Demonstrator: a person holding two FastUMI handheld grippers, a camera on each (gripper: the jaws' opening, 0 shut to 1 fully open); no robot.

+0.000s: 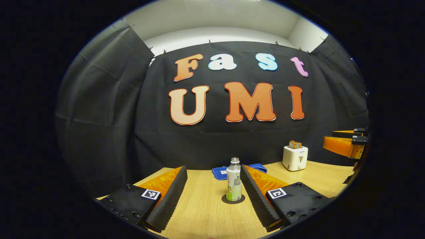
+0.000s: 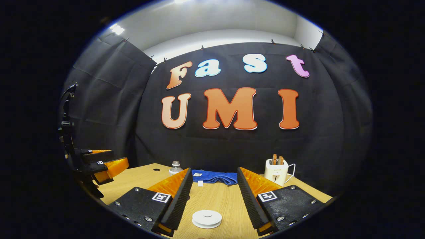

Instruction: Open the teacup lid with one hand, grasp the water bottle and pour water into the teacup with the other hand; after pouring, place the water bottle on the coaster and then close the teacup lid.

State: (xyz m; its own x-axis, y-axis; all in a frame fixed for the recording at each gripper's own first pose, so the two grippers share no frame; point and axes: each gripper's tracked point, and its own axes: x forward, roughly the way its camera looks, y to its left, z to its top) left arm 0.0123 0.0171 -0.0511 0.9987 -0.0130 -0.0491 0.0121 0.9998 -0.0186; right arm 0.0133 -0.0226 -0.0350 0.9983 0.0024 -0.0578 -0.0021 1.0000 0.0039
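Left gripper view | left gripper [image 1: 212, 196] gaping wide, empty; water bottle [image 1: 233, 179] standing on coaster [image 1: 233, 199] between jaws | right gripper [image 2: 212, 199] hovering open, teacup lid [image 2: 207, 218] between jaws | bottle seemingly placed; next: closing onto lid.

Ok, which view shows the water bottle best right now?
The left gripper view: the water bottle stands upright on its dark coaster, whole from cap to base, between that hand-held gripper's open fingers. In the right gripper view, just its cap and shoulder peek out behind a finger.
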